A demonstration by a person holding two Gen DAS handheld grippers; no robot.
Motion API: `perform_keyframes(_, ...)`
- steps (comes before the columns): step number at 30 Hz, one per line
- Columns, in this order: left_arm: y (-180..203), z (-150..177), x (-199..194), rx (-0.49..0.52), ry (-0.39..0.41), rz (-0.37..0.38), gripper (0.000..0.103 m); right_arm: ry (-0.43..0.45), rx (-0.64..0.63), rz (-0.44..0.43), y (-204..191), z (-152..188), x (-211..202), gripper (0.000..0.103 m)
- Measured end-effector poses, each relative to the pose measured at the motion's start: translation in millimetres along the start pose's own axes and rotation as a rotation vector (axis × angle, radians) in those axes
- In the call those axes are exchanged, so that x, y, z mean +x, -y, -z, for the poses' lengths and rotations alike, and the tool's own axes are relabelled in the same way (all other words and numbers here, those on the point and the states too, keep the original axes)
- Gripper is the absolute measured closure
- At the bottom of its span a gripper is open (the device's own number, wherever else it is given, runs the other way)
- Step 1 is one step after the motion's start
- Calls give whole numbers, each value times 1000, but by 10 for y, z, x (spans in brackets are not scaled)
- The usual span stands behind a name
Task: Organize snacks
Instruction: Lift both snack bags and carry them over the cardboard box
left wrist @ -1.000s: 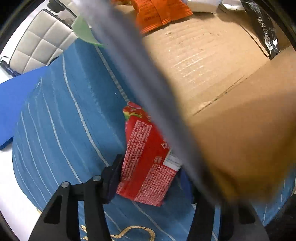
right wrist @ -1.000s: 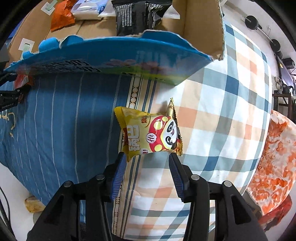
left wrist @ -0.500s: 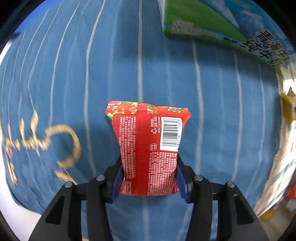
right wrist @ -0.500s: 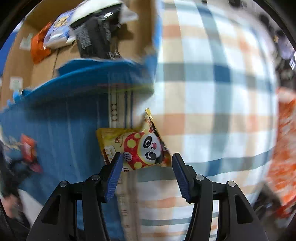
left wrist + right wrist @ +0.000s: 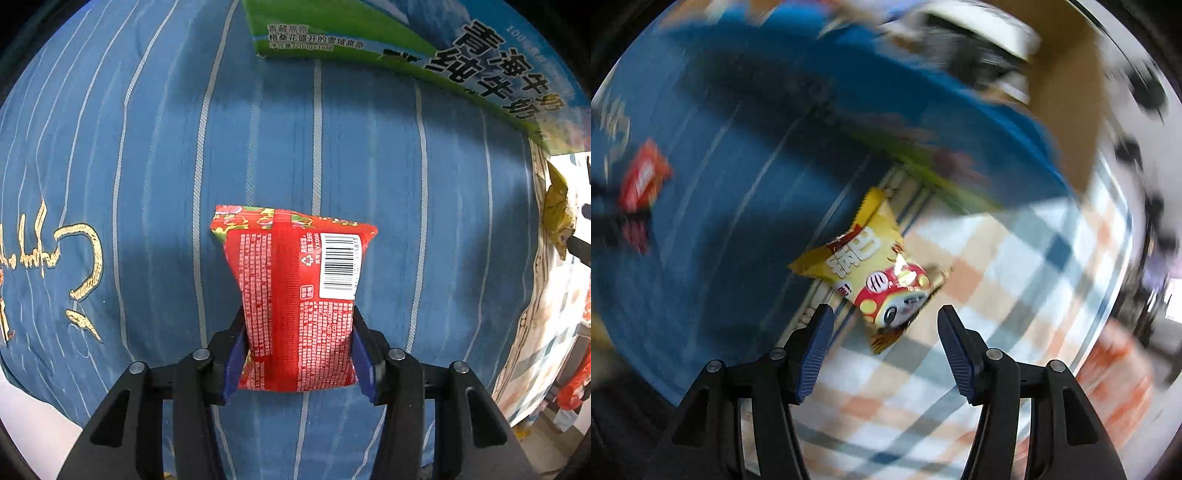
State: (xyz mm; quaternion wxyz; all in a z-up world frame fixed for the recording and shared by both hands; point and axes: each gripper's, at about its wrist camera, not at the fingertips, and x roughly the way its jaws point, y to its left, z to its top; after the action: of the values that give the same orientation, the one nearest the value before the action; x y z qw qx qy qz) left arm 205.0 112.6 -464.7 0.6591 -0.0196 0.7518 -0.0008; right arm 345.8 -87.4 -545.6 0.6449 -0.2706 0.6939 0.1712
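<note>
A red snack packet [image 5: 295, 295], barcode side up, sits between the blue pads of my left gripper [image 5: 297, 350], which is shut on its lower half above the blue striped cloth [image 5: 147, 184]. In the blurred right wrist view, a yellow panda snack packet [image 5: 875, 273] lies tilted on the cloth where blue meets plaid. My right gripper [image 5: 886, 339] stands open just short of it, its lower corner between the fingertips. The red packet [image 5: 642, 181] shows small at the far left there.
A cardboard box with a blue and green printed flap [image 5: 424, 48] stands at the back; its brown inside [image 5: 1067, 92] holds several packets. The yellow packet's edge [image 5: 556, 210] shows at the right of the left view. Plaid cloth [image 5: 1015, 295] covers the right.
The right gripper has swung and rolled, so the yellow packet now sits tilted and nearer its fingertips. The left gripper still holds the red packet, little moved from half a second ago.
</note>
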Motion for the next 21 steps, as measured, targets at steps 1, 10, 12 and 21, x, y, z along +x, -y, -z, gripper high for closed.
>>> perform_keyframes(1, 137, -21, 32, 0, 0, -6, 55, -16, -60, 36, -54, -42, 67, 42)
perform_keyframes(10, 358, 131, 187, -12, 19, -47, 53, -19, -1, 32, -123, -146, 258, 56)
perform_keyframes(12, 359, 154, 157, -21, 24, -49, 54, -56, 84, -4, -118, -38, 310, 62)
perform_keyframes(21, 510, 501, 263, 31, 16, -75, 55, -174, 547, -304, 68, 486, 418, 72)
